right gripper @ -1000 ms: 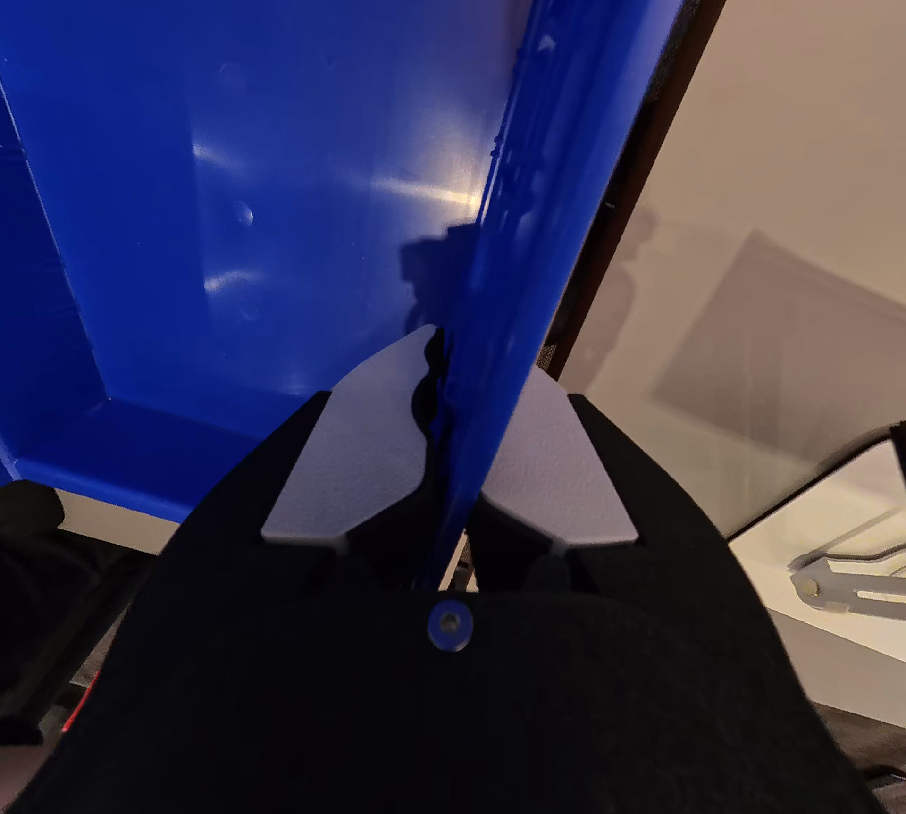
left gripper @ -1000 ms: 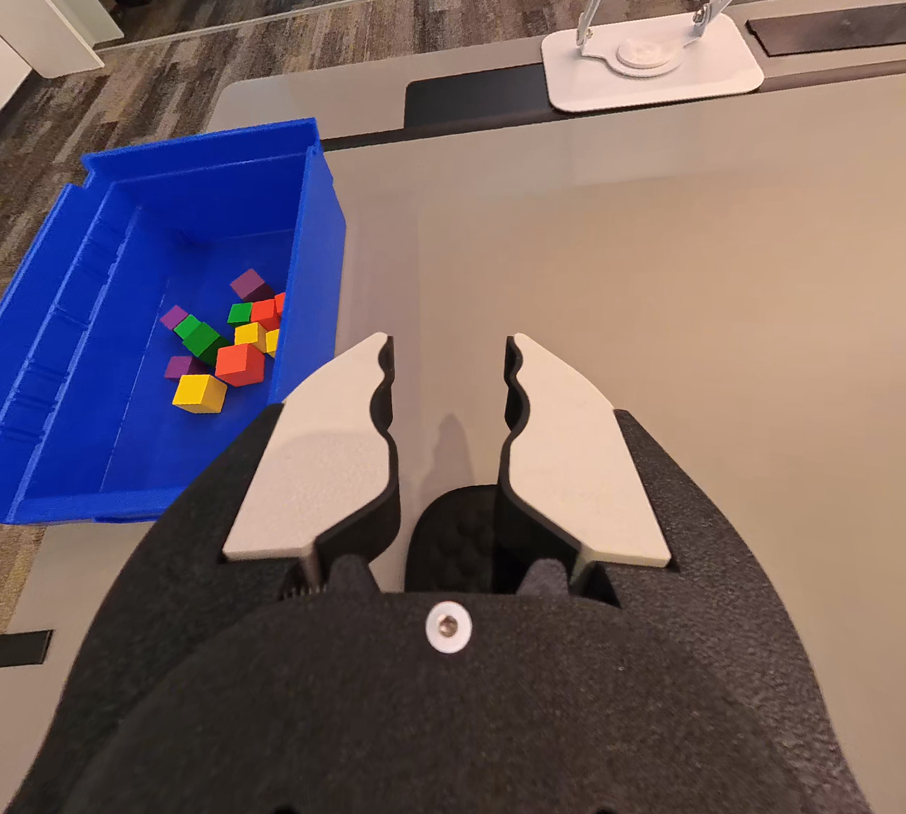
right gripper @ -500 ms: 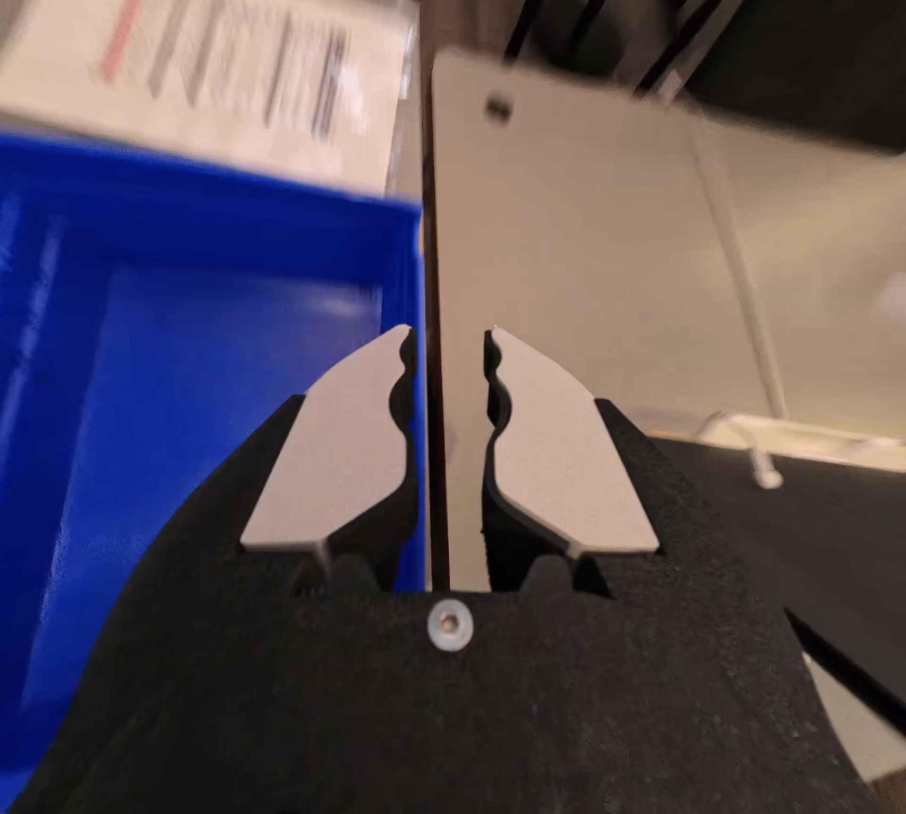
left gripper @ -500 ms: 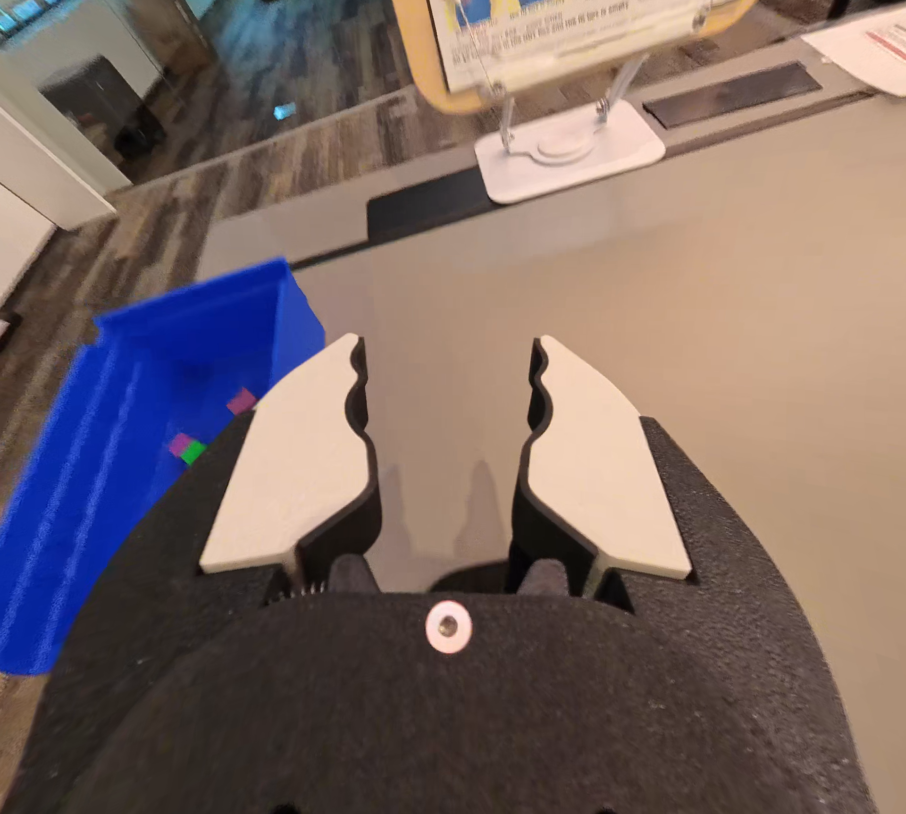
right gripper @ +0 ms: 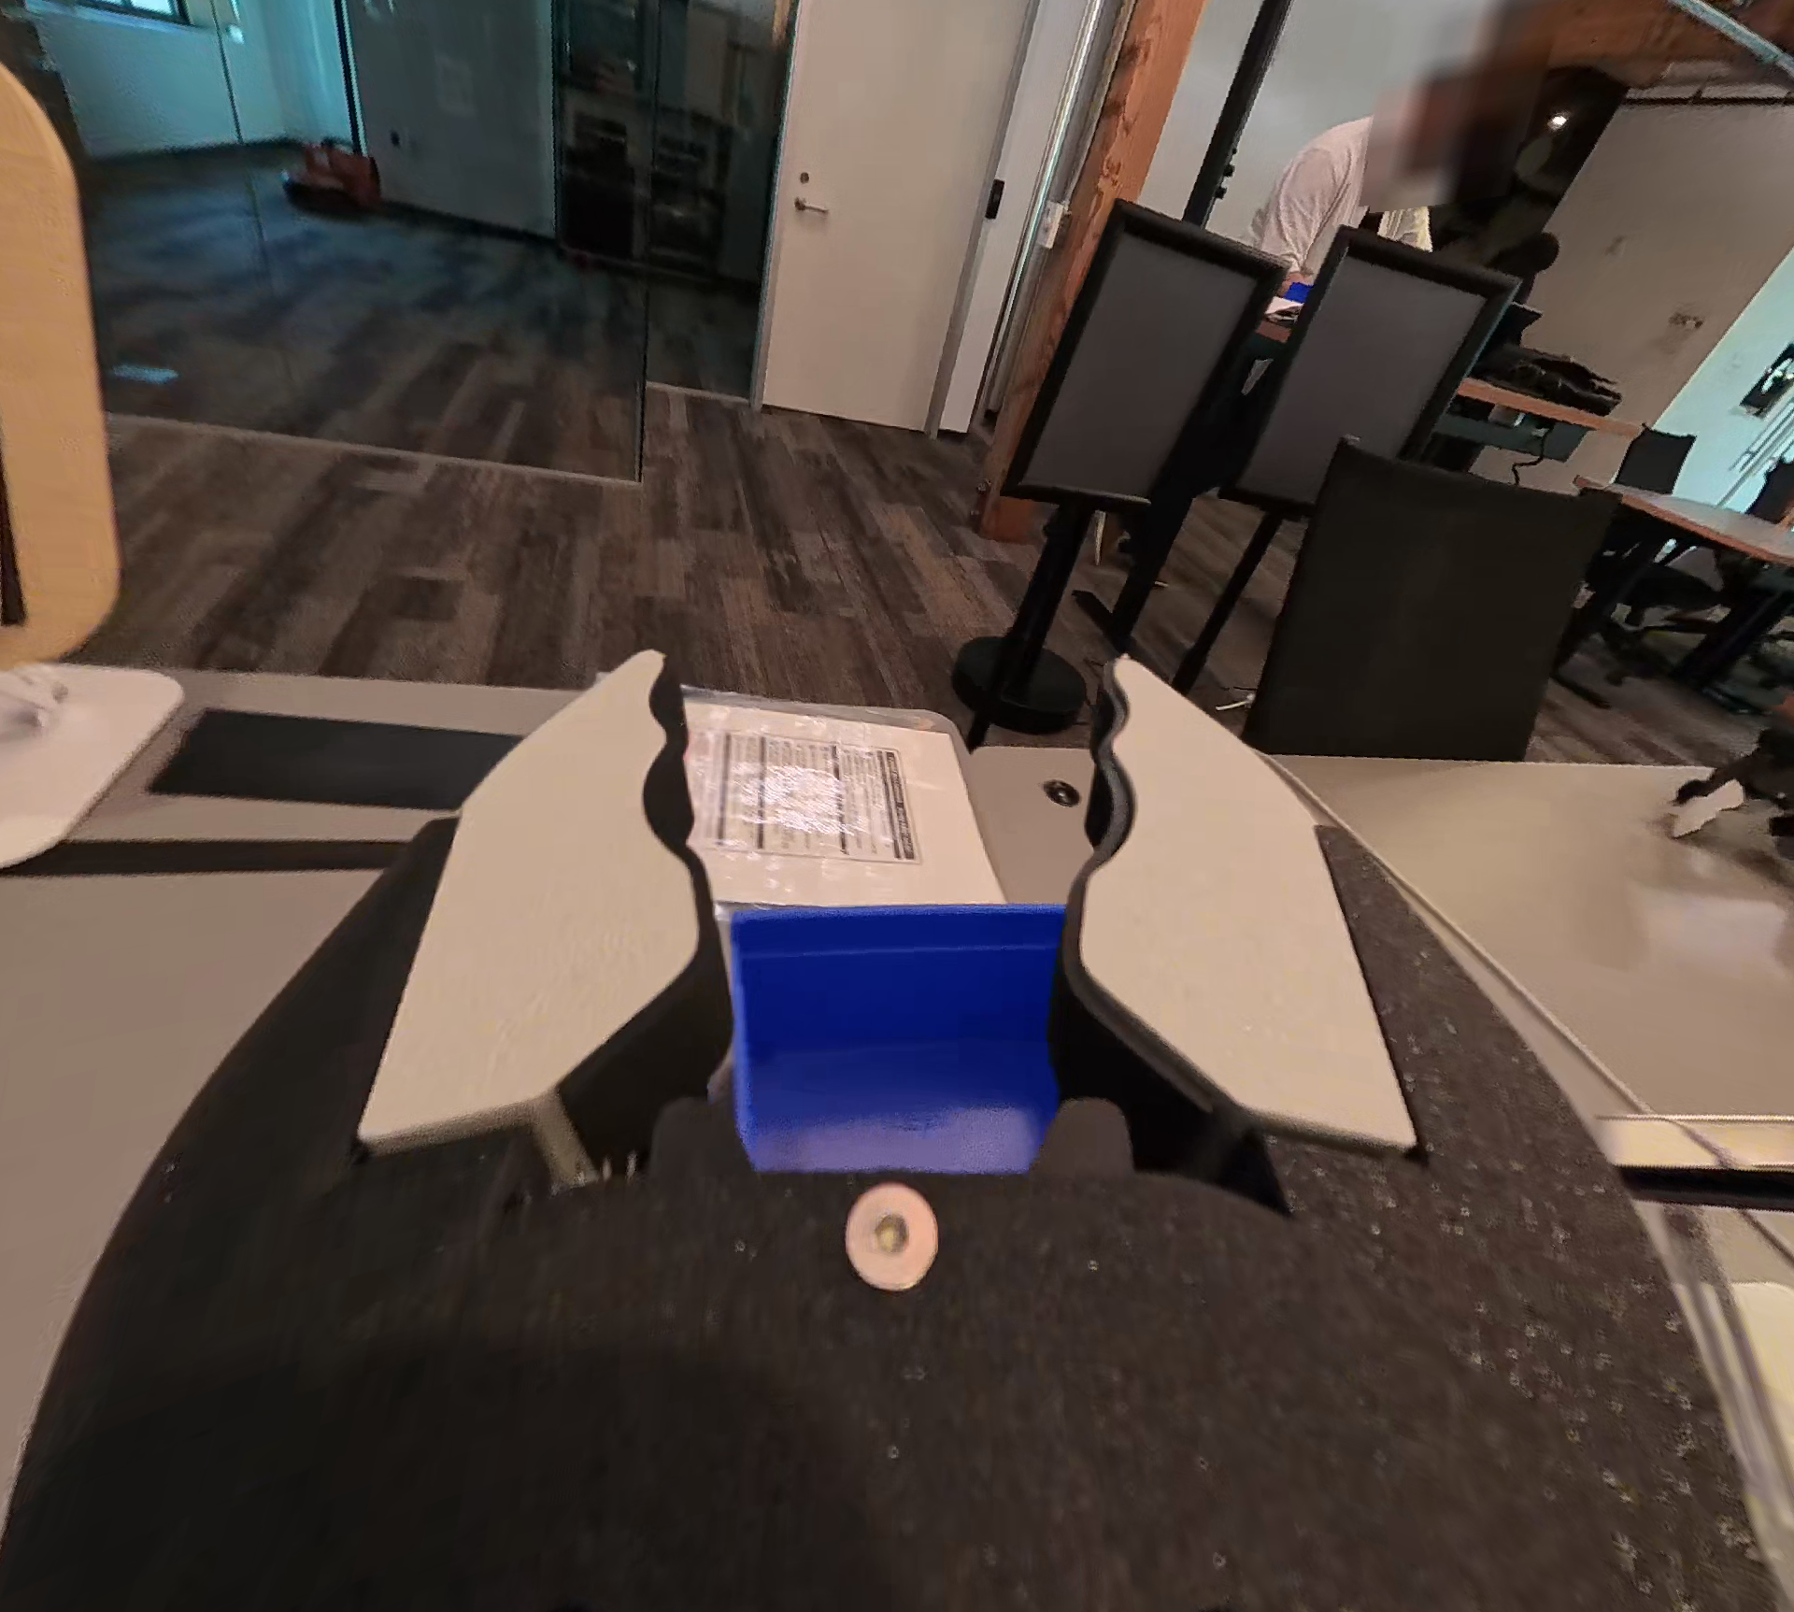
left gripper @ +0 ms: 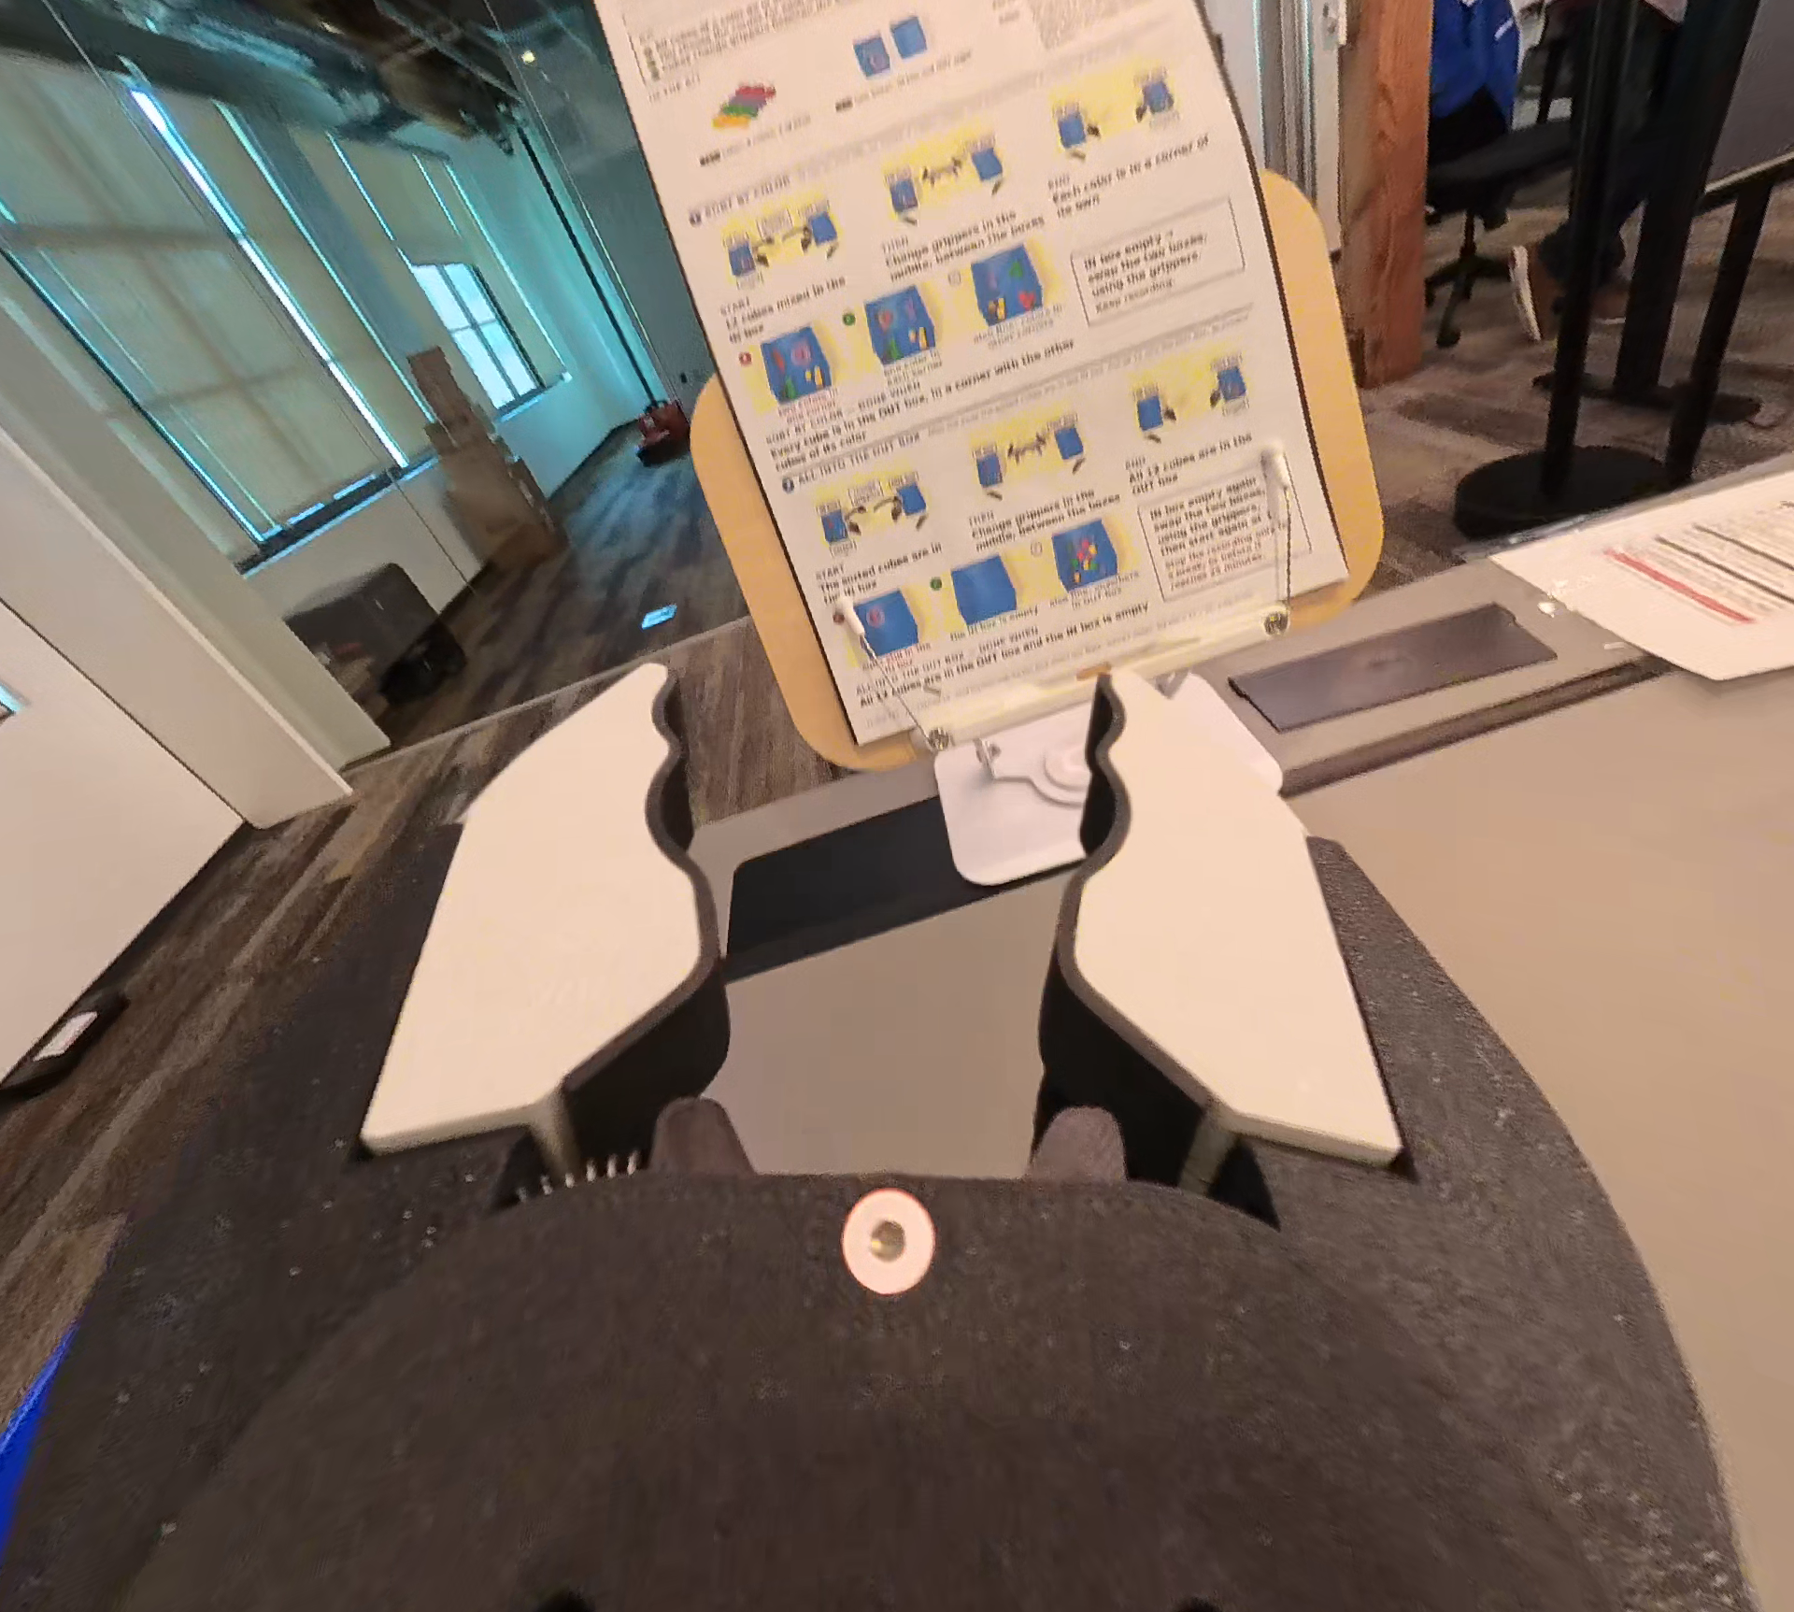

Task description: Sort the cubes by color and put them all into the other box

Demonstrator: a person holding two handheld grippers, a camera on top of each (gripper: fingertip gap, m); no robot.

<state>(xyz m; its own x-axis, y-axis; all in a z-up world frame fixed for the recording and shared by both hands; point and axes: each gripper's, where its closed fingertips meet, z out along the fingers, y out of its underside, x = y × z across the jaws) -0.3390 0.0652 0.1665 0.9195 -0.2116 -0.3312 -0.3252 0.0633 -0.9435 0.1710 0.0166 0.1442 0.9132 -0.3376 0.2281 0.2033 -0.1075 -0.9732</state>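
We see no cubes in either view. A blue box [right gripper: 888,1022] shows in the right wrist view, framed between the right gripper's [right gripper: 879,692] fingers [right gripper: 558,905]; only its far wall and a strip of its floor are visible, and that part holds nothing. Those fingers stand wide apart, released, gripping nothing, and we cannot tell how high they are above the box. Just beyond the box lies a printed sheet in a clear sleeve [right gripper: 825,808] on the grey table [right gripper: 155,983]. In the left wrist view a thin blue sliver [left gripper: 19,1459] at the lower left edge may be the other box; we cannot be sure. Our left gripper [left gripper: 883,682] is likewise spread open and empty, raised over the table [left gripper: 1553,934] and pointing at an instruction sheet [left gripper: 971,303] propped on a tan board with a white base [left gripper: 1010,798]. Farther back we see dark wood flooring, glass partitions, two black stands [right gripper: 1146,371] and a person at a desk [right gripper: 1330,196].
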